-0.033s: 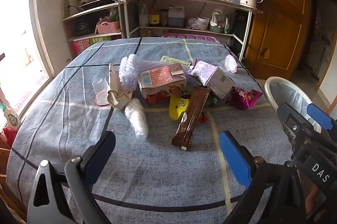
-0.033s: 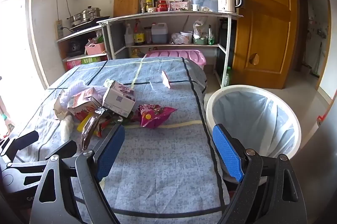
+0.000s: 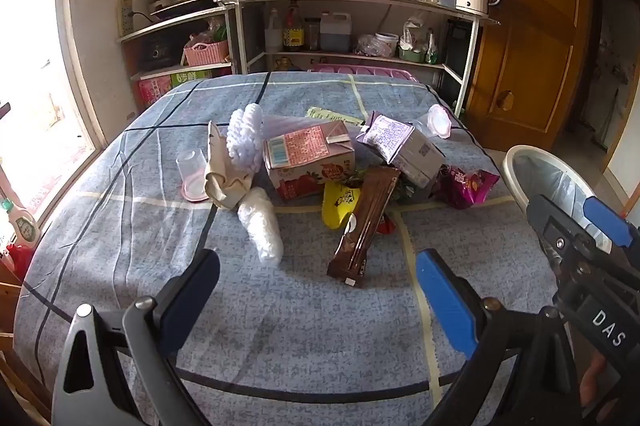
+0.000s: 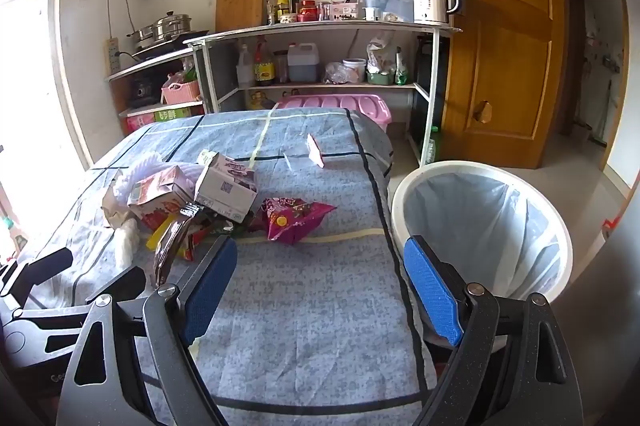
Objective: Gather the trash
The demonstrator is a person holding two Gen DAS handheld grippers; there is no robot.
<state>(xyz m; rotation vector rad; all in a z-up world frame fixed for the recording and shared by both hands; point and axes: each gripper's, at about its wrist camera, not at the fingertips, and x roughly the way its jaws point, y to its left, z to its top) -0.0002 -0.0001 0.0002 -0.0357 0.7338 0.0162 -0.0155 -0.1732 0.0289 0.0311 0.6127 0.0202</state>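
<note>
Both tongs stand spread wide with nothing between their blue pads. The left tongs (image 3: 318,290) hang over the bare near stretch of the counter (image 3: 120,246), which is covered by a blue checked cloth; the right tongs (image 4: 320,282) hang over the counter's near right part, close to its right edge.

Open cloth lies between the tongs and the trash. The heap sits around the counter's middle: a brown wrapper (image 3: 366,222) reaches nearest, tilted toward the left tongs, with a white foam sleeve (image 3: 262,226) just to its left. Behind them lie a yellow packet (image 3: 338,199), a red-printed carton (image 3: 308,157), a purple-printed carton (image 3: 404,149) and a crumpled beige paper (image 3: 222,173). A magenta snack bag (image 4: 294,216) lies apart on the right side, near the right edge.

Beside that edge, on the floor, stands a white bin (image 4: 480,169) lined with a clear bag, its mouth unobstructed.
</note>
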